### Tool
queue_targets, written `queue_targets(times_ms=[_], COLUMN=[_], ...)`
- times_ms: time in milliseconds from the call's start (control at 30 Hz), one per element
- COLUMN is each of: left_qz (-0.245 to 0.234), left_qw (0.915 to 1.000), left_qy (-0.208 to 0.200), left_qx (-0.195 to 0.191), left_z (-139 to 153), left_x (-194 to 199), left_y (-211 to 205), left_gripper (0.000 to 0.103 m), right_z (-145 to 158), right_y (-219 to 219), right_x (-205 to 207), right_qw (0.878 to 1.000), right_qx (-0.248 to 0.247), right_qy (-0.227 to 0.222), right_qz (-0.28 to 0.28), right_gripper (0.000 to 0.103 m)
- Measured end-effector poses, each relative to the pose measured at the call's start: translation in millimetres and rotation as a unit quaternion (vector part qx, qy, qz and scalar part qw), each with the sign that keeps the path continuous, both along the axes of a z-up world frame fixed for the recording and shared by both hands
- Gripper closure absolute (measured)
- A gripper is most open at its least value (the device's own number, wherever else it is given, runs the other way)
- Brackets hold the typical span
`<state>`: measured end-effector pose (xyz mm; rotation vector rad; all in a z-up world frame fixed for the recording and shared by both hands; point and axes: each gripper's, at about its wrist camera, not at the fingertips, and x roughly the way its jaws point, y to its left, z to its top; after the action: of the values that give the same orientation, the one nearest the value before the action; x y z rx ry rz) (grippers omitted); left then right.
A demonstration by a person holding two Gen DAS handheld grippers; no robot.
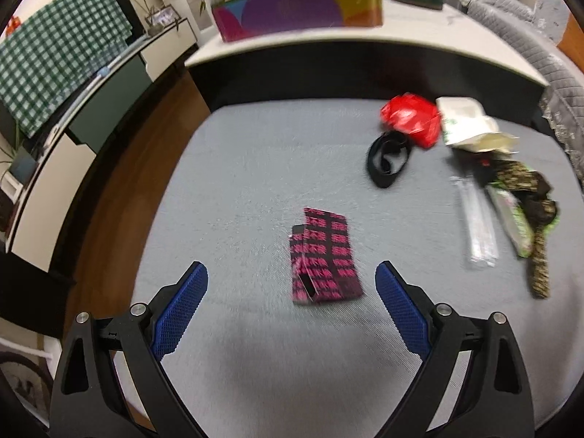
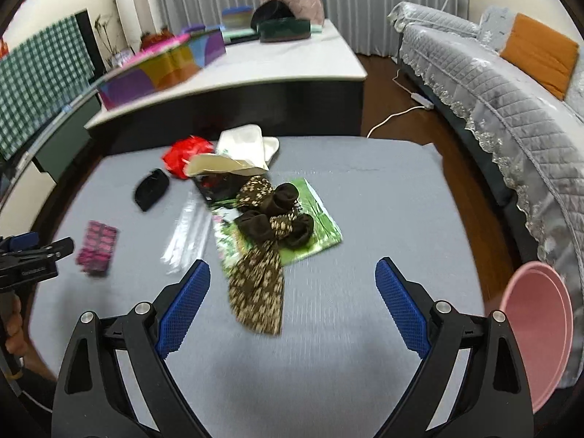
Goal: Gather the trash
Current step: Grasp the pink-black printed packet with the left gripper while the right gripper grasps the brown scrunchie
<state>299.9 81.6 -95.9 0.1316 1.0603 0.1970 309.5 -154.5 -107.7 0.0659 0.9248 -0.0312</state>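
Grey mat [image 1: 255, 168] underneath: pink-and-black wrapper [image 1: 323, 261] just ahead between left gripper's [image 1: 291, 284] wide-apart fingers, right gripper [image 2: 292, 283] equally spread over patterned cloth [image 2: 261, 281].

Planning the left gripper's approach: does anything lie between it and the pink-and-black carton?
Nothing: in the left wrist view only bare grey mat separates the open left gripper from the pink-and-black carton.

Both your wrist views look forward and down over the grey table [image 1: 237, 346], the left nearer its left side, both sharing the pink-black packet [image 1: 323, 259] and trash pile.
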Motion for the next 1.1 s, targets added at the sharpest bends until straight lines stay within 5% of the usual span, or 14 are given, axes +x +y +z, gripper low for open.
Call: queue_targets(times_ms=[367, 433, 533, 800, 1100], left_qz=[0.020, 0.021, 0.026, 0.037, 0.019], left_qw=[0.9992, 0.9990, 0.9984, 0.9970, 0.9922], left_qy=[0.021, 0.026, 0.032, 0.028, 0.085], left_qx=[-0.028, -0.031, -0.038, -0.062, -0.089], left_z=[-20.2, -23.1, -24.2, -20.5, -43.9], left_x=[21.2, 24.0, 27.1, 25.4, 32.2], left_y=[15.0, 14.9, 16.8, 20.3, 11.5], left_gripper=[0.013, 0.013, 0.013, 0.013, 0.013], right_z=[-44.6, -50.9, -48.6, 12.8, 72.7], right_y=[2.1, 3.3, 5.2, -6.5, -6.7], right_x=[57.0, 57.6, 51.5, 21.8, -39.2], right_qw=[1.000, 0.999, 1.000, 0.999, 0.998], right_qx=[-0.007, 0.008, 0.006, 0.018, 0.013], right_qy=[0.018, 0.032, 0.024, -0.037, -0.060], right_qz=[0.000, 0.011, 0.018, 0.003, 0.019], right_gripper=[0.020, 0.058, 0.074, 0.077, 0.076])
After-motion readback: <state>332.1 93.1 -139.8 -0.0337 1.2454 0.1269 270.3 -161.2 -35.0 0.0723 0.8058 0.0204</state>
